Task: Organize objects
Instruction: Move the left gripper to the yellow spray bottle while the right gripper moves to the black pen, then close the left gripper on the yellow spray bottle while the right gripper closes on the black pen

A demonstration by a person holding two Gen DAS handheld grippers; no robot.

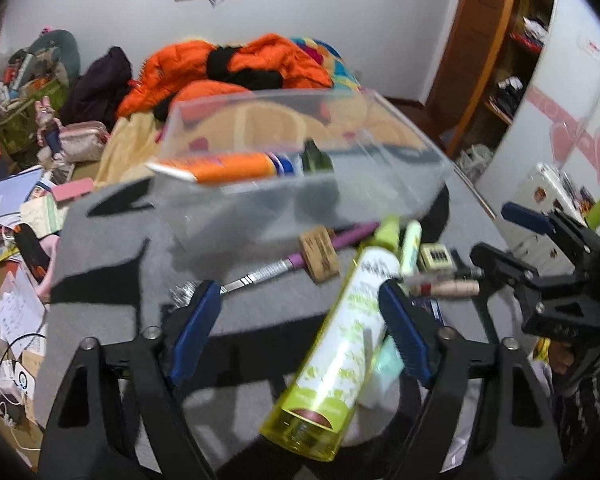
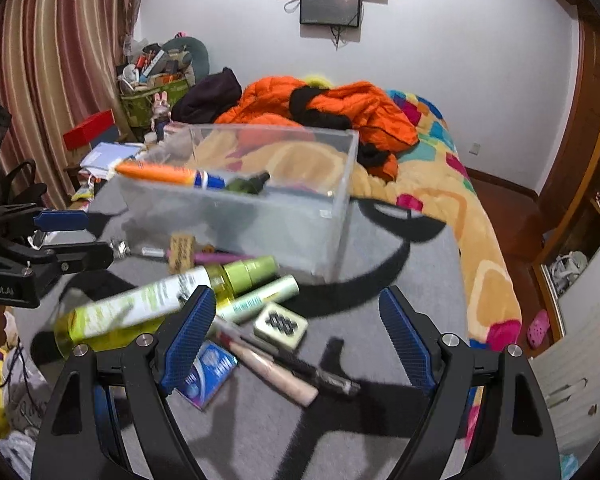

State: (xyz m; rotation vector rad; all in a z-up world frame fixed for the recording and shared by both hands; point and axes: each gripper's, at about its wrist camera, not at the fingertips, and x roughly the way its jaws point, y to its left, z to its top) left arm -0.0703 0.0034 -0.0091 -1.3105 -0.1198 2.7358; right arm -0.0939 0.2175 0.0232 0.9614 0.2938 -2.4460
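Observation:
A clear plastic box stands on the grey mat and holds an orange tube and a dark green bottle. A yellow-green bottle lies tilted between my open left gripper fingers, against the right pad; its motion blur leaves contact unclear. My right gripper is open and empty above the mat. In front of the box lie a purple pen, a cork block, a pale green tube, a small tile box and a beige stick.
The grey mat lies on a bed with an orange jacket and a colourful blanket. A blue packet lies by my right gripper's left finger. Cluttered papers lie at the left, shelves at the right.

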